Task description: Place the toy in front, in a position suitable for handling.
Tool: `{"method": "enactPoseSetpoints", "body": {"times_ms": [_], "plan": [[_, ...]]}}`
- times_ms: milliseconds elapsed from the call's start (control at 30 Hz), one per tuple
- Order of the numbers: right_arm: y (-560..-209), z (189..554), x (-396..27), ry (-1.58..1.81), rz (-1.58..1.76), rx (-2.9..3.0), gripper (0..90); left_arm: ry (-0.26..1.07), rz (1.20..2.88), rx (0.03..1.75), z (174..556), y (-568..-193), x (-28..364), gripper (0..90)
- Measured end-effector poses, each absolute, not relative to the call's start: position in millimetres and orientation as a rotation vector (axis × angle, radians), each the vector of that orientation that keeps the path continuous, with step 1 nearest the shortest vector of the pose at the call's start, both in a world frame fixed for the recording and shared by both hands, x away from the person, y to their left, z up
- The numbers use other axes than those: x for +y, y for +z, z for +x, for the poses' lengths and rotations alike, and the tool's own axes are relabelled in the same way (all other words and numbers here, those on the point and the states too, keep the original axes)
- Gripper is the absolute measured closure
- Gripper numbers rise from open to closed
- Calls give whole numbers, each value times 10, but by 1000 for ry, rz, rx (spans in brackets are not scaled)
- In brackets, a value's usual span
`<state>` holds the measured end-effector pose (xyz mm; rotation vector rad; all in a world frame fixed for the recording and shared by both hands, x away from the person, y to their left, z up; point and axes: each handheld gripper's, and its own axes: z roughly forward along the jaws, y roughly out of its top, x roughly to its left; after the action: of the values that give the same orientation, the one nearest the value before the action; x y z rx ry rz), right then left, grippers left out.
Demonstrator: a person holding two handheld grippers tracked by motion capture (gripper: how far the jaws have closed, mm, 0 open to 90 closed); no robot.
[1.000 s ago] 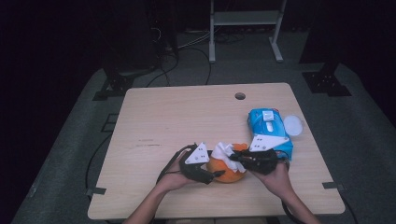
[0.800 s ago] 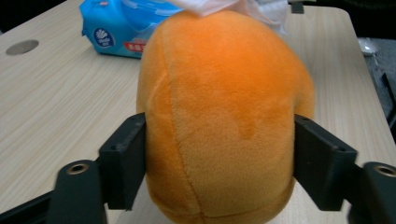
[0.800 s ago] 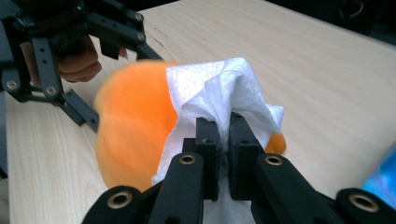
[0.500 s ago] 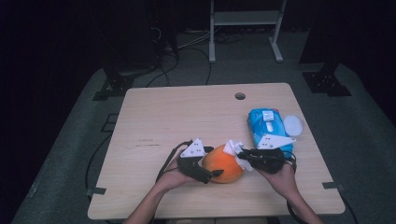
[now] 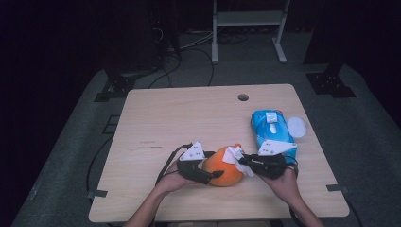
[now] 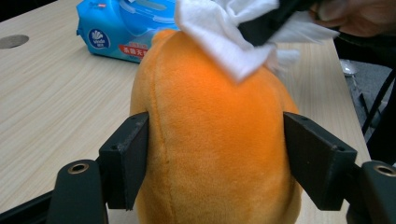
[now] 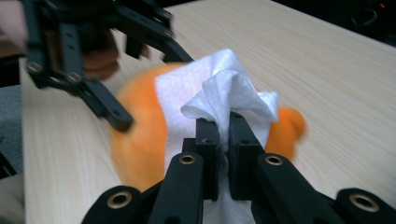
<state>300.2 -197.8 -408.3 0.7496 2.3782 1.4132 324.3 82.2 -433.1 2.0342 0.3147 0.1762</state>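
Left gripper (image 6: 215,163): jaws spread wide, one pressed to each flank of the orange plush toy (image 6: 215,140), clamping it (toy rests on the table (image 5: 189,113)).
Right gripper (image 7: 223,133): jaws narrow, pinching a white wipe (image 7: 219,93).
Wipe: draped on the toy's top, just ahead of the right jaws.
Blue wipes pack (image 5: 272,130): on the table beyond the right gripper, near a white lid (image 5: 296,126).
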Motion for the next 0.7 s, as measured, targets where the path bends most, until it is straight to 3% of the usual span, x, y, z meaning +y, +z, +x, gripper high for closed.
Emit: {"method": "enactPoseSetpoints", "body": {"times_ms": [233,700], "plan": [[-4234,3099,-2222,1403,903,2386,838,184,2030,296,3231,-4334,793,274],[-4070,3306,-2106,1492,867,2373,839,198,2048,241,3184,-4310,760,255]]}}
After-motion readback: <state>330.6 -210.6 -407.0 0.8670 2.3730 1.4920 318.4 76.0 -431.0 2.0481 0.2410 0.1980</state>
